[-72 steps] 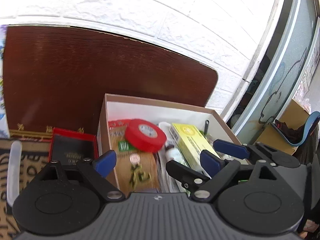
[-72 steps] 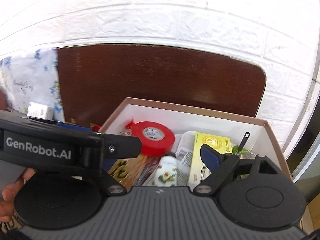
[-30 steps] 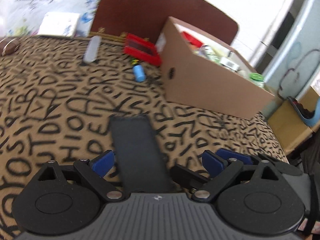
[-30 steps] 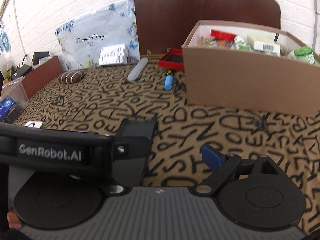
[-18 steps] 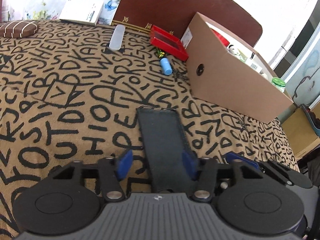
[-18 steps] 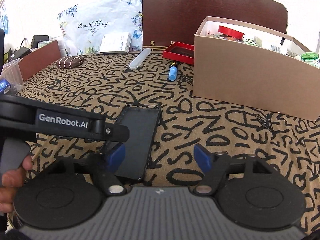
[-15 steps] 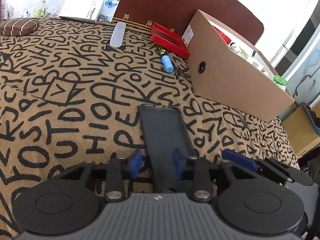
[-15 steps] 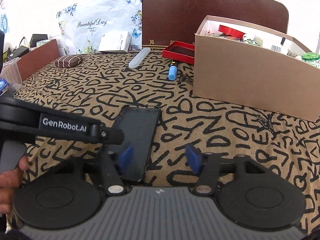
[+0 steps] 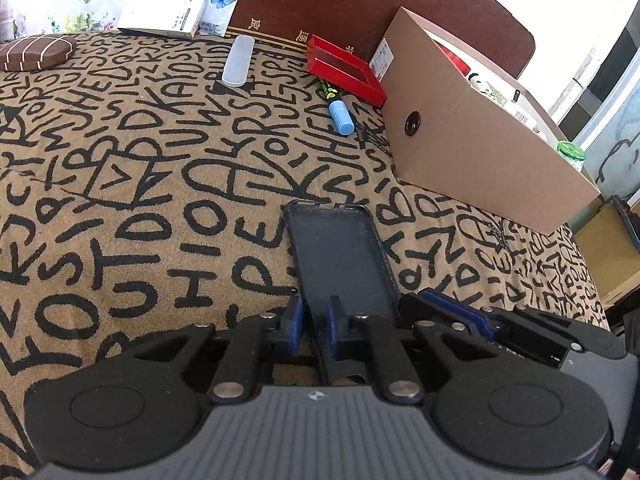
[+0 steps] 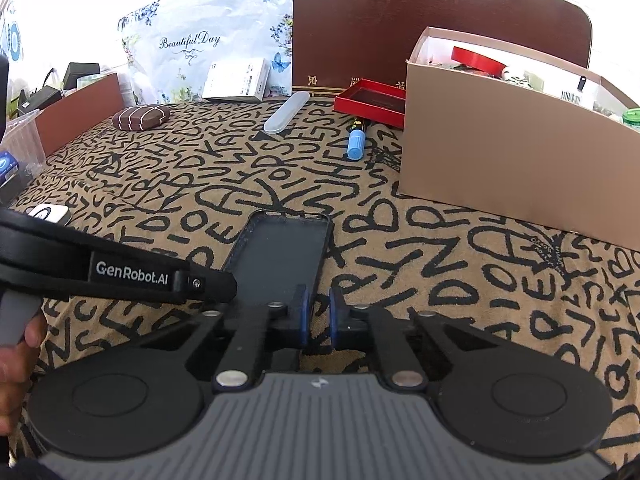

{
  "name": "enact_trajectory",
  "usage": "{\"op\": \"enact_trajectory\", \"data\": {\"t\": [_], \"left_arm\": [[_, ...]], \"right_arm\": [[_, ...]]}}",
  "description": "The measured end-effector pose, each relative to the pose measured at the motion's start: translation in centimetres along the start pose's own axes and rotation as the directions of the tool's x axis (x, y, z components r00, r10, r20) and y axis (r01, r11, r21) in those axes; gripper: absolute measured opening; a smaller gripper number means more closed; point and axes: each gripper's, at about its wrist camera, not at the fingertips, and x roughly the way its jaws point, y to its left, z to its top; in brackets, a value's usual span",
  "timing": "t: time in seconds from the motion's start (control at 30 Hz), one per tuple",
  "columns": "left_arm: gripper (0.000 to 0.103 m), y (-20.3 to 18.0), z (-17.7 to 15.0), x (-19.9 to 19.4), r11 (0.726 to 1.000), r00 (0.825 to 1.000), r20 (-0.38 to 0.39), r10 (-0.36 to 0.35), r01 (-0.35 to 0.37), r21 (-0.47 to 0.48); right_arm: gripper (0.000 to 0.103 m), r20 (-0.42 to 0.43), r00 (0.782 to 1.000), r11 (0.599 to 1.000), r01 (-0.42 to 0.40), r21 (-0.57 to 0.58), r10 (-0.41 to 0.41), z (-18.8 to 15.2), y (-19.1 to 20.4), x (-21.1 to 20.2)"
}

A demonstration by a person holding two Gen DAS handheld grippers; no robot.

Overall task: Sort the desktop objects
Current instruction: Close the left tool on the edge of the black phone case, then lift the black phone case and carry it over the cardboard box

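A black phone case (image 9: 340, 256) lies hollow side up on the letter-patterned cloth (image 9: 140, 168). My left gripper (image 9: 315, 320) is shut on the case's left wall at its near end, a blue pad on each side of it. In the right wrist view the same case (image 10: 284, 248) has its right wall between the pads of my right gripper (image 10: 319, 312). Those jaws are closing and stand almost together on that wall. The right gripper's fingers (image 9: 452, 308) also show beside the case in the left wrist view.
An open cardboard box (image 10: 520, 152) full of items stands at the far right. Near its left end lie a red tray (image 9: 344, 68), a blue-capped marker (image 9: 340, 118) and a translucent case (image 9: 239, 60). A brown striped pouch (image 10: 140, 117) and a white box (image 10: 236, 80) sit farther back left.
Both grippers came away from over the box and down to the phone case. Their wide jaws narrowed step by step onto its two long walls.
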Motion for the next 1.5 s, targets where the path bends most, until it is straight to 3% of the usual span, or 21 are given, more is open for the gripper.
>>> {"op": "enact_trajectory", "data": {"t": [0.6,0.87,1.2,1.5], "left_arm": [[0.014,-0.3,0.5,0.7,0.999,1.000,-0.010,0.010,-0.009,0.038],[0.013,-0.4,0.4,0.2,0.999,1.000,-0.008,0.009,-0.009,0.038],[0.013,-2.6,1.8,-3.0,0.997,0.996,0.082,-0.038,0.032,0.073],[0.013,-6.5,5.3,-5.0,0.984,0.979,0.166,-0.117,0.093,0.149]], "right_arm": [[0.008,-0.039,0.999,1.000,-0.023,0.012,0.024,0.4,0.1,1.8],[0.003,-0.029,1.000,1.000,-0.009,0.000,0.009,0.5,0.2,1.4],[0.002,0.090,0.996,1.000,0.011,-0.010,-0.010,2.1,-0.5,-2.4],[0.002,0.228,0.972,0.998,0.059,0.018,-0.061,5.4,-3.0,-5.9]]}}
